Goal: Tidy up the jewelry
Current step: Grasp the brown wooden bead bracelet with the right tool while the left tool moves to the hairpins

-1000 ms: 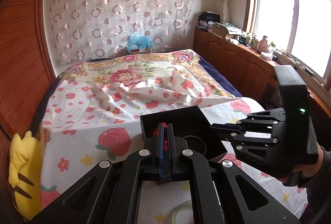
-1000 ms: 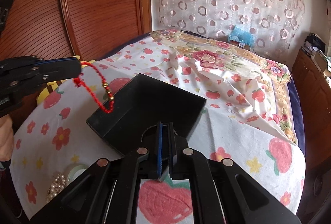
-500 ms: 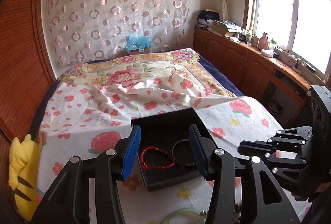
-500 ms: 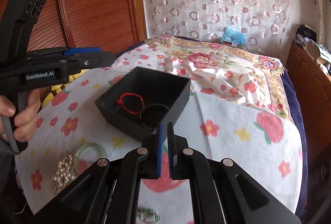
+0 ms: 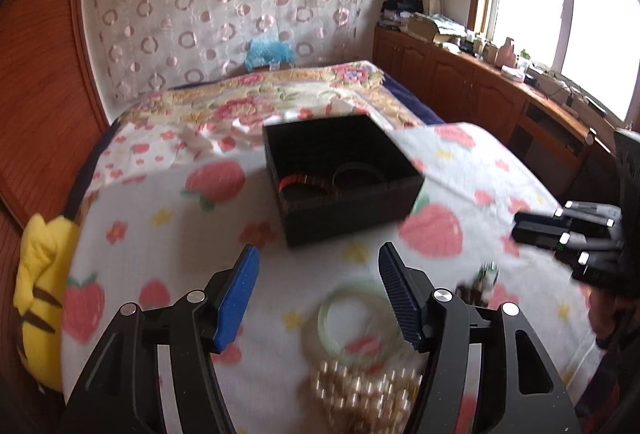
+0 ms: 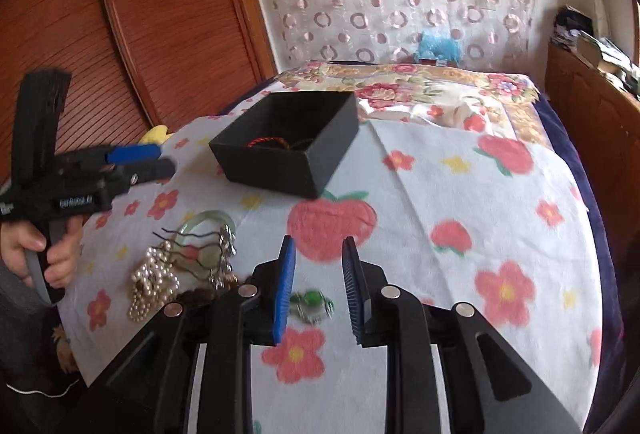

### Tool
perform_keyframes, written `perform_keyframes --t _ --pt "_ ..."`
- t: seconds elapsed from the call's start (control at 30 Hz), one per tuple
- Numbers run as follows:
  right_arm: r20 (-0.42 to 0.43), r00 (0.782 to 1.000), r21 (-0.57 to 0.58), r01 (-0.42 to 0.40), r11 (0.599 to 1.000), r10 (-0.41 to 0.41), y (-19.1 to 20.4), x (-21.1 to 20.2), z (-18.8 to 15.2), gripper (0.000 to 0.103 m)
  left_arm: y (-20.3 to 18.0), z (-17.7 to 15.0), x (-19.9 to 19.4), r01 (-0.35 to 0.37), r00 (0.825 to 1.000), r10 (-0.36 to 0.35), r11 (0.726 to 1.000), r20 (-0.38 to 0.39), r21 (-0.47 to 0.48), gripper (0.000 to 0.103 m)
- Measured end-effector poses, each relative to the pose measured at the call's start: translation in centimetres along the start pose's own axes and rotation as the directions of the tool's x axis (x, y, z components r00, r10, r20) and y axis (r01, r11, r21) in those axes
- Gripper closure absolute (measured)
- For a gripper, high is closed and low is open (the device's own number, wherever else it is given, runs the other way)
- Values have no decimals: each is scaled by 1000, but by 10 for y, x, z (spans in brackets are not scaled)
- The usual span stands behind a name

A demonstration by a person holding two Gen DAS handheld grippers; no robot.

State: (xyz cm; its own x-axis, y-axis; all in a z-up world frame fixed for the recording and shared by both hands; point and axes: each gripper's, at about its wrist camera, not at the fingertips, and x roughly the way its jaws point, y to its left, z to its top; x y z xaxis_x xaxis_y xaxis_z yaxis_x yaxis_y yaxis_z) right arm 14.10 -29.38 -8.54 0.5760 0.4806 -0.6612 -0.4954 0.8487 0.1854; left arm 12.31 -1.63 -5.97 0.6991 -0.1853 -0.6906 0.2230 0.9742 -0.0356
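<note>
A black open box (image 5: 340, 173) stands on the bed; it also shows in the right wrist view (image 6: 286, 147). Inside lie a red cord bracelet (image 5: 298, 182) and a dark bangle (image 5: 358, 171). My left gripper (image 5: 318, 274) is open and empty, pulled back above a pale green bangle (image 5: 352, 314) and a pearl string (image 5: 368, 390). My right gripper (image 6: 318, 262) is open and empty, just above a green bead piece (image 6: 312, 304). The pearl string (image 6: 154, 282), green bangle (image 6: 204, 234) and a wavy hairpin (image 6: 188, 234) lie to its left.
The bed wears a white sheet with strawberries and flowers (image 6: 460, 213). A yellow plush toy (image 5: 38, 294) lies at the left edge. A wooden wall panel (image 6: 160, 13) is on the left, cabinets (image 5: 480, 93) and a window on the right.
The left gripper released the red bracelet into the box, opened, and drew back toward the jewelry pile. The right gripper went from shut to open and pulled back over the green bead piece.
</note>
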Motion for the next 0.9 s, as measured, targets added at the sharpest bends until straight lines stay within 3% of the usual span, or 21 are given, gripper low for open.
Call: perform_keyframes --t 0.23,0.63,0.9 --pt "-59 998 -29 30 999 -32 -1 7 -14 77 9 -31 -1 -5 999 3 999 -49 -35 43" --pt "-160 984 -121 54 991 -73 6 44 -15 77 0 -36 5 -5 998 4 1000 -70 -17 42" --pt "-136 990 -82 21 996 -32 8 37 -13 76 -12 -40 4 12 997 -11 1000 -74 9 41"
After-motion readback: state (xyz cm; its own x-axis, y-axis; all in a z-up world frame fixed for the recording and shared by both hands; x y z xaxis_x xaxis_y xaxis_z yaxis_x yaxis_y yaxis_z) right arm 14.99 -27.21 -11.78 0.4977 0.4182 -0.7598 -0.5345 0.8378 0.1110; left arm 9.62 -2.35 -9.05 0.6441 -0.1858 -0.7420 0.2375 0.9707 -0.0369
